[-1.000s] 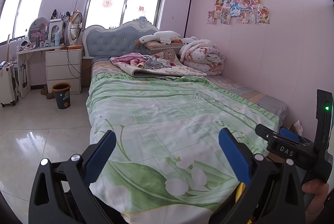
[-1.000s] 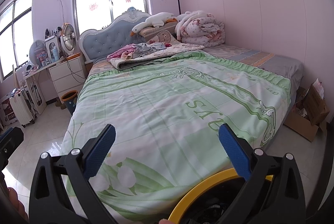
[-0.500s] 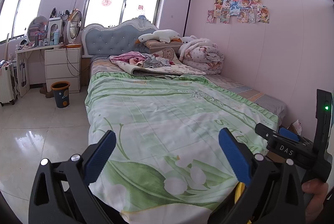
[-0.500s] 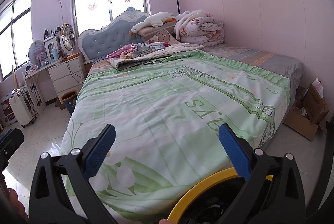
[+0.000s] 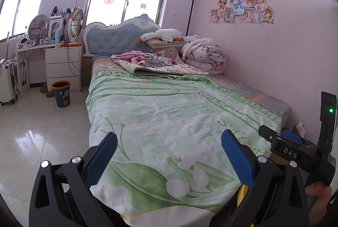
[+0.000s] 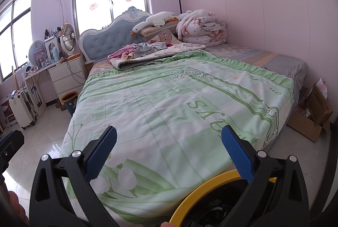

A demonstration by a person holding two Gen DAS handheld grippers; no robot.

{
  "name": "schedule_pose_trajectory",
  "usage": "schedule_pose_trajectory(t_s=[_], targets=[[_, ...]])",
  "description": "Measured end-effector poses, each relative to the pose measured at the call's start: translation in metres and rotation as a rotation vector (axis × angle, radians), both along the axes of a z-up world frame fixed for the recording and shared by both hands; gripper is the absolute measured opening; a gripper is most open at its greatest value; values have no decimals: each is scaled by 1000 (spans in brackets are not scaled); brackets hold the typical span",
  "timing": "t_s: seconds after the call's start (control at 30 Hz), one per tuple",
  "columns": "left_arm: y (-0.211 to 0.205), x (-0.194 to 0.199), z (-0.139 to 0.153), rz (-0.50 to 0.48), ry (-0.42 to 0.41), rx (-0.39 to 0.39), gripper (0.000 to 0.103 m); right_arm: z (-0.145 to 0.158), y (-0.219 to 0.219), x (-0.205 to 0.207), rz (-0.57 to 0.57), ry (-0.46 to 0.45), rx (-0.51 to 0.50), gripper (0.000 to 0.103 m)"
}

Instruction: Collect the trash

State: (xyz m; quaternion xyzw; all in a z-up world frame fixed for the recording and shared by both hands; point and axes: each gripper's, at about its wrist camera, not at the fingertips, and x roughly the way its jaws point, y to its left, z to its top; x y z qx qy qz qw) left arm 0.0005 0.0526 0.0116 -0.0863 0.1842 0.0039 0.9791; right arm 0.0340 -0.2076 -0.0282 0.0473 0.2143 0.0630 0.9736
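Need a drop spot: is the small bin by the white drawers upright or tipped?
Upright: the bin stands on the floor beside the drawers, orange rim up.

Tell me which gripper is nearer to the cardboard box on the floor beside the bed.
Right. The right gripper is at the bed's foot on the side of the cardboard box; the left gripper is further over, towards the wastebasket.

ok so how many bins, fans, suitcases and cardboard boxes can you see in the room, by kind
bins: 2, the orange-rimmed bin by the drawers and the yellow-rimmed bin at the foot of the bed
fans: 2, the orange fan and the white fan
suitcases: 1, the white suitcase
cardboard boxes: 1, the open box
total: 6
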Motion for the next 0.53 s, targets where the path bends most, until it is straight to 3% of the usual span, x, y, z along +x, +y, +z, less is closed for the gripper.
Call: schedule_pose_trajectory(t_s=[0.53], targets=[[3, 0, 6, -10, 8, 1, 95, 0, -1, 2, -1, 1, 1, 95]])
